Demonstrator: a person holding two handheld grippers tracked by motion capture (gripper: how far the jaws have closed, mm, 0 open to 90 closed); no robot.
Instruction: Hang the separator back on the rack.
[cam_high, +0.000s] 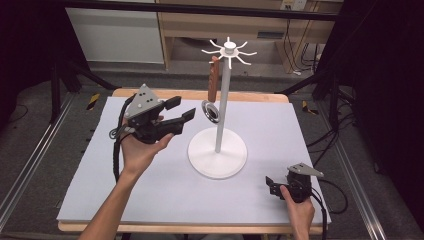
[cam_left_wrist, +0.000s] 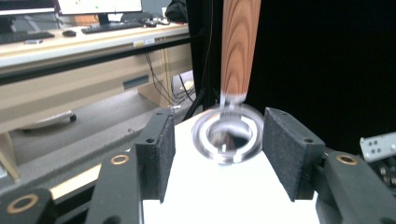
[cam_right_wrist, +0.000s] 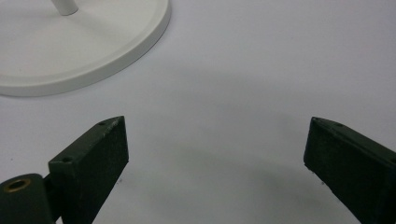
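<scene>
One white mat (cam_high: 150, 190), wooden table (cam_high: 200, 94), dark room

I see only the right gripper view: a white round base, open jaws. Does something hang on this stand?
Observer: Yes, a utensil with a wooden handle hangs from the top of the stand.
Operator: Where is the left gripper?
Observer: The left gripper is beside the utensil's metal ring, left of the stand in the high view.
Operator: Does it hold the ring?
Observer: No, it is open; its pads flank the ring without touching.
</scene>
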